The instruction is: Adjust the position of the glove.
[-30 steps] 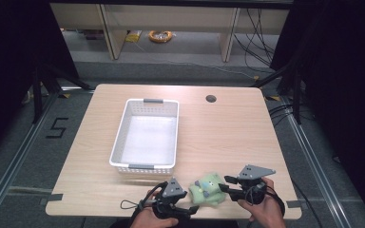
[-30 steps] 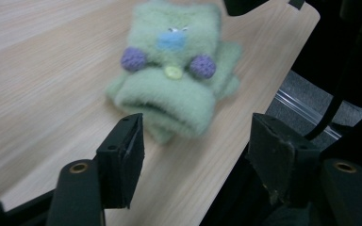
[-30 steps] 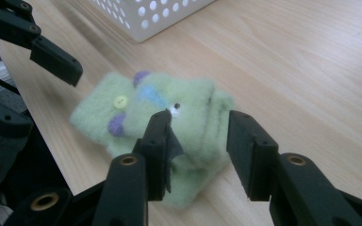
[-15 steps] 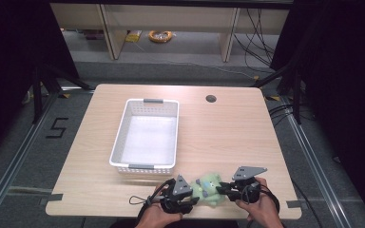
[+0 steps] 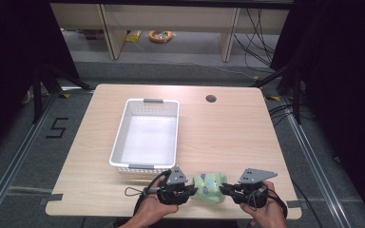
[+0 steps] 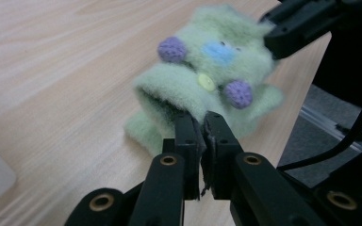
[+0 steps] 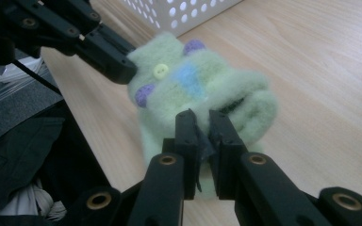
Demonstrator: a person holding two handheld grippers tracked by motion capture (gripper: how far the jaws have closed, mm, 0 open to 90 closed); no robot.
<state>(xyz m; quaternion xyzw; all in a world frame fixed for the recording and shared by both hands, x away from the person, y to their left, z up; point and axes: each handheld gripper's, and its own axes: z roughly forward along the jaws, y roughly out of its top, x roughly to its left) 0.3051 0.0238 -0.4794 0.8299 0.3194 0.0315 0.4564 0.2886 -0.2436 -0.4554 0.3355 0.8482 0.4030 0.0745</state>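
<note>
White plastic forms the basket, which stands left of the middle on the wooden table, with its perforated wall also seen in the right gripper view. Just in front of the basket, near the table's front edge, the left gripper comes in from the bottom, held in the person's left hand. In the left gripper view its jaws have just been closing and now stand almost together, pinching the edge of a pale green fleece mitten. This mitten lies between the two grippers, close to the front edge, apart from the basket. It carries purple knobs, a blue patch and a small yellow button. To the right of it, the right gripper is held in the person's right hand. Its jaws have also just been closing, and in the right gripper view they are nearly together, nipping a fold of the mitten. The mitten's middle looks slightly raised from the table, but I cannot tell this surely.
</note>
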